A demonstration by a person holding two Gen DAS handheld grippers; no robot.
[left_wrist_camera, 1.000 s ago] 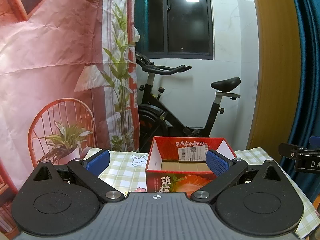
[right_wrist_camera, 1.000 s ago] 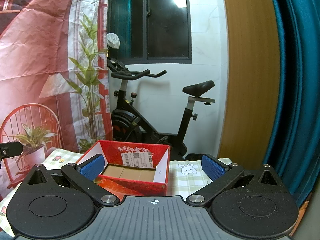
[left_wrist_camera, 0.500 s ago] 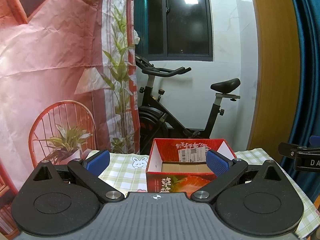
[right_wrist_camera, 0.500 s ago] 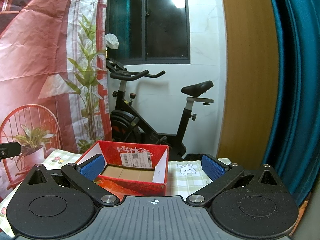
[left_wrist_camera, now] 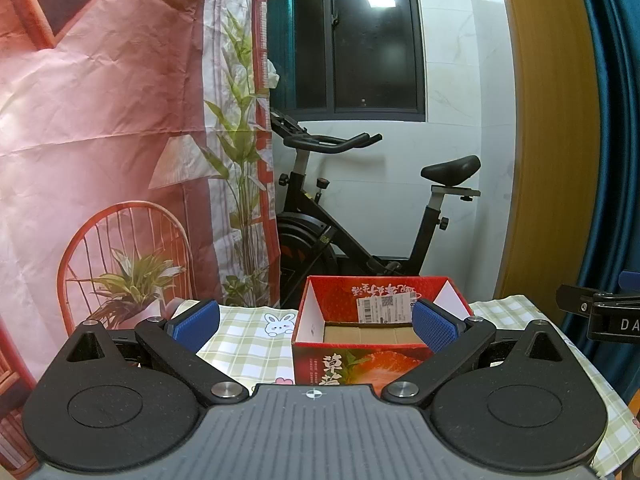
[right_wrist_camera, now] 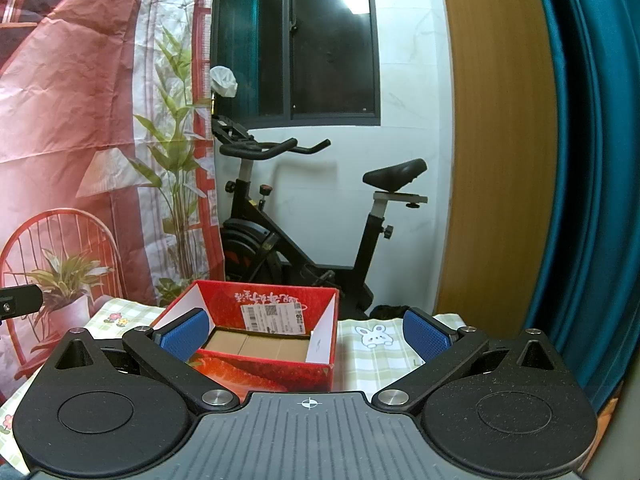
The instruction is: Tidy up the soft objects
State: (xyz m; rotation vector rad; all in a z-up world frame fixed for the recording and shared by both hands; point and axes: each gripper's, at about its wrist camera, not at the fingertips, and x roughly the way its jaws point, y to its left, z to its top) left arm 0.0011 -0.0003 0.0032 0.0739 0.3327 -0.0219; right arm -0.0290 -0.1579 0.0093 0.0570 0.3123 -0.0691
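Holding both grippers level above a checked tablecloth (left_wrist_camera: 244, 344), I see my left gripper (left_wrist_camera: 314, 326) spread wide and empty, and my right gripper (right_wrist_camera: 304, 334) likewise wide and empty. Between them, a red box (right_wrist_camera: 276, 372) sits open on the cloth, bare cardboard inside. No soft objects show in either view.

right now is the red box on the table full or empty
Empty as far as both views show: the red box is open at the top, and only its bare brown cardboard floor shows inside, though the near edge is hidden.
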